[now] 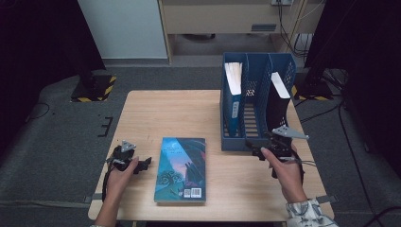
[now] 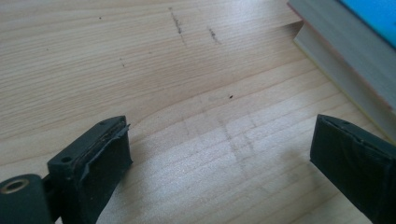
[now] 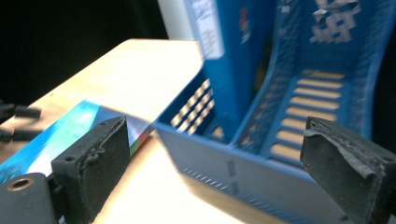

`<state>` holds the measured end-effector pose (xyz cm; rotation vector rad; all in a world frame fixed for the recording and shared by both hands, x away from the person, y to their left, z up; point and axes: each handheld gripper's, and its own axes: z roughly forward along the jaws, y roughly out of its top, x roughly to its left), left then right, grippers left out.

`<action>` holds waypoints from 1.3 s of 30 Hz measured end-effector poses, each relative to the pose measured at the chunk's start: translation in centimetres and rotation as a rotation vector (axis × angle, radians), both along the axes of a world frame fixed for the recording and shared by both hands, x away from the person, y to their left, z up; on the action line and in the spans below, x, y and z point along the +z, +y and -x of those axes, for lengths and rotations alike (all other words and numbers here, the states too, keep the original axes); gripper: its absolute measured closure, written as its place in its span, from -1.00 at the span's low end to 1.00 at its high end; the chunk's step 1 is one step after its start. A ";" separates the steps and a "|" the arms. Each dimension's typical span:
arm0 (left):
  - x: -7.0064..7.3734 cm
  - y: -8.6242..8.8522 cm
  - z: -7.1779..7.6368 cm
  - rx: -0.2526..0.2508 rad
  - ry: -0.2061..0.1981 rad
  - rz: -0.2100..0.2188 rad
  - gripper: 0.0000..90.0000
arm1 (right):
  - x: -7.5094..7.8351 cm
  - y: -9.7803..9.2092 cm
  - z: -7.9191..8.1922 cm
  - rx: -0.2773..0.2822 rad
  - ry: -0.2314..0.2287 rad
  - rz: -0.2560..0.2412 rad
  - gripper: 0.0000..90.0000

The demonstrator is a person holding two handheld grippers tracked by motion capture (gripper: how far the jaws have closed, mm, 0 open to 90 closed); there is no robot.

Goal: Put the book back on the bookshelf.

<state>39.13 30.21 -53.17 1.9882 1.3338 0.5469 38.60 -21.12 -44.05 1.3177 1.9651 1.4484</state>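
Wooden table (image 1: 142,113) on grey carpet | paperback (image 1: 181,169) flat at front centre, long axis front-to-back | left gripper (image 1: 142,163) released, just left of its spine edge, nearer | right gripper (image 1: 259,150) released, at blue file rack (image 1: 250,101) front wall

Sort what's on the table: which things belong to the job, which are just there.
In the job: teal book lying flat, blue file rack, left gripper, right gripper, both open.
Just there: blue book and black book already standing in the rack.
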 end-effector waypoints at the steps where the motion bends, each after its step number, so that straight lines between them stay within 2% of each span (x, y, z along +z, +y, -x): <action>1: 0.1 0.0 0.1 -0.002 -0.006 0.005 -0.89 | -0.2 0.4 0.3 0.010 0.003 0.002 -0.81; 6: 0.6 -0.2 0.7 -0.009 -0.015 0.028 -0.88 | -1.2 2.1 1.3 0.034 0.017 0.009 -0.80; 8: 0.8 -0.4 1.0 -0.014 -0.012 0.055 -0.88 | -1.6 2.8 1.5 0.052 0.027 0.014 -0.80; 11: 1.2 -0.9 1.2 -0.036 -0.016 0.070 -0.86 | -2.3 4.1 1.7 0.071 0.032 0.037 -0.79; 18: 2.3 -2.5 2.1 -0.076 -0.062 0.062 -0.85 | -3.1 7.2 2.4 0.177 0.033 0.062 -0.72; 23: 2.9 -4.2 3.3 -0.144 -0.087 0.069 -0.85 | -3.7 9.1 2.6 0.233 0.055 0.071 -0.68; 27: 2.9 -5.4 3.6 -0.198 -0.073 0.063 -0.85 | -4.7 10.6 2.4 0.281 0.097 0.078 -0.68; 30: 2.5 -6.1 3.4 -0.211 -0.053 0.070 -0.83 | -5.7 11.7 2.0 0.335 0.138 0.078 -0.69; 33: 2.1 -6.5 3.3 -0.227 -0.026 0.085 -0.82 | -6.7 12.9 1.8 0.377 0.181 0.107 -0.71; 36: 1.9 -7.0 3.2 -0.260 -0.010 0.088 -0.81 | -7.4 13.7 1.8 0.401 0.210 0.102 -0.72; 39: 1.8 -7.3 3.2 -0.271 0.003 0.100 -0.81 | -7.9 14.1 1.8 0.425 0.230 0.088 -0.71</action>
